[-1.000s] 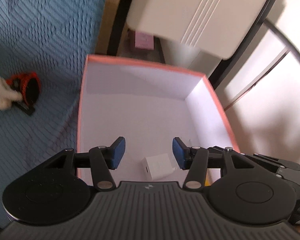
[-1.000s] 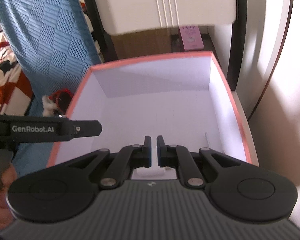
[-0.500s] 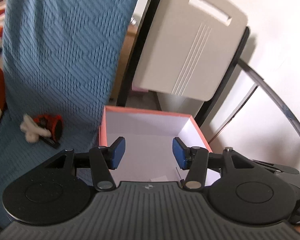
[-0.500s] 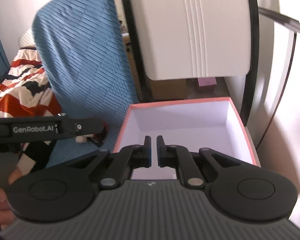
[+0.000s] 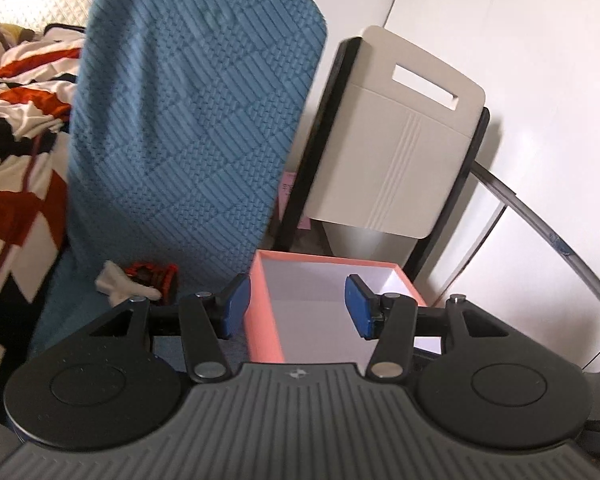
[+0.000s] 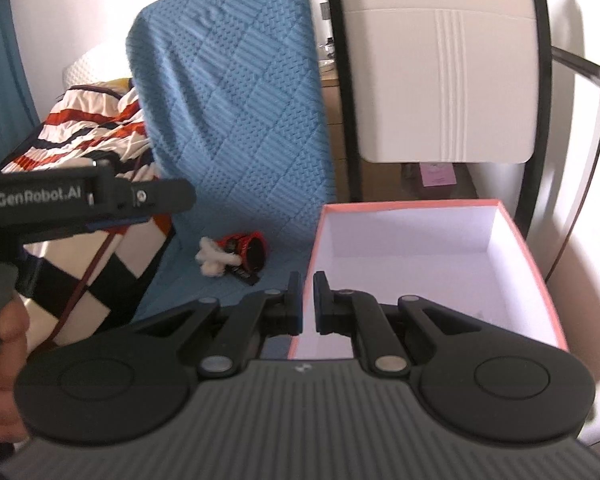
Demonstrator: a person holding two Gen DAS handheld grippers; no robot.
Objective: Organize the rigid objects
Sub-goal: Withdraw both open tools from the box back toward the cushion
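Holding nothing, the left gripper (image 5: 297, 306) has its blue pads spread wide above the near edge of the pink box (image 6: 540, 264), and the right gripper (image 6: 307, 303) has its pads almost pressed together with nothing between them. The red and black toy (image 6: 248, 251) with a white fluffy bit lies on the blue chair cover (image 6: 235, 120), just left of the box. If a gripper grabs only the soft fluff, I think the toy could slip out and fall off the chair, or bump the box wall on its way in.

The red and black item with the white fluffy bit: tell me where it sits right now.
The red and black item lies on the blue-covered chair seat, left of the pink box. In the left wrist view it shows just beyond the left gripper.
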